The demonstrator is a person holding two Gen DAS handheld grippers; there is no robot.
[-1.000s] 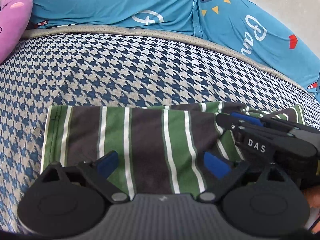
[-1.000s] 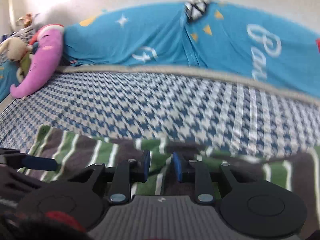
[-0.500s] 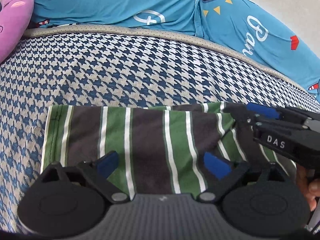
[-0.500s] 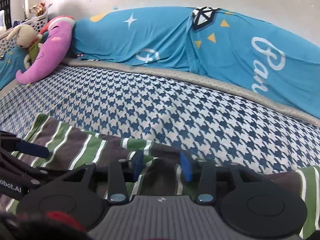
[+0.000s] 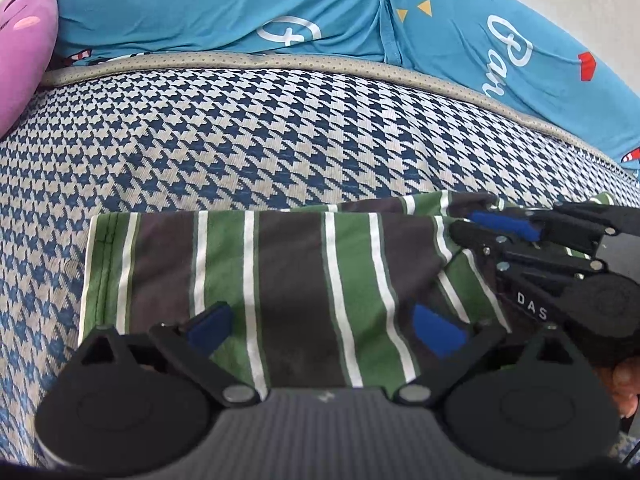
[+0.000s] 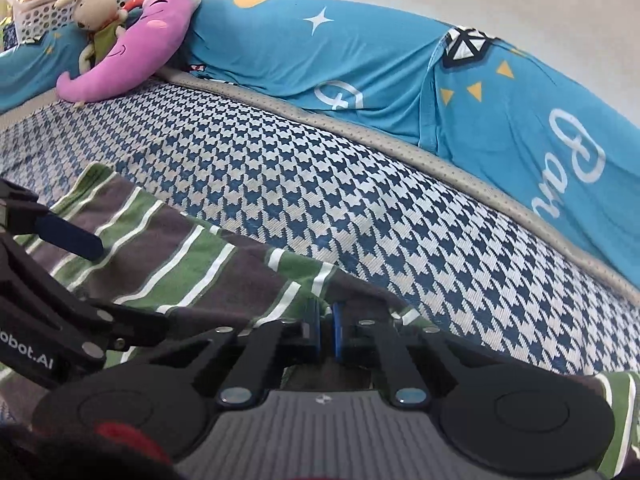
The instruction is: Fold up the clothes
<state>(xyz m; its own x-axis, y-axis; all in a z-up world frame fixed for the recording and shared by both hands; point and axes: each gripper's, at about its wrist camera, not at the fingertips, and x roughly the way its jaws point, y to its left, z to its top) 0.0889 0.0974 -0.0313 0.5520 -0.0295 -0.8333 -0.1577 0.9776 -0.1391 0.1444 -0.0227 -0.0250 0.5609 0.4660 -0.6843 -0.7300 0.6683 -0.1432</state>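
Note:
A folded garment (image 5: 296,280) with green, dark grey and white stripes lies flat on the blue-and-white houndstooth bed cover (image 5: 240,140). My left gripper (image 5: 324,330) hovers over its near edge, open wide, with the cloth spread below its blue pads. My right gripper (image 6: 326,326) is at the garment's (image 6: 192,264) far right edge. Its jaws are closing, the pads nearly together with a raised fold of the striped cloth pinched between them. In the left wrist view the right gripper (image 5: 504,224) comes in from the right, tips on the cloth's upper right corner.
A long blue printed pillow (image 5: 280,12) runs along the wall behind the bed's grey piping. A pink plush toy (image 6: 132,48), a small stuffed rabbit (image 6: 96,8) and a white basket (image 6: 52,4) sit at the far left. Bare houndstooth cover lies beyond the garment.
The right gripper spread its jaws, rolled, then closed on a fold at the garment's right edge. The left gripper has stayed open in the same place.

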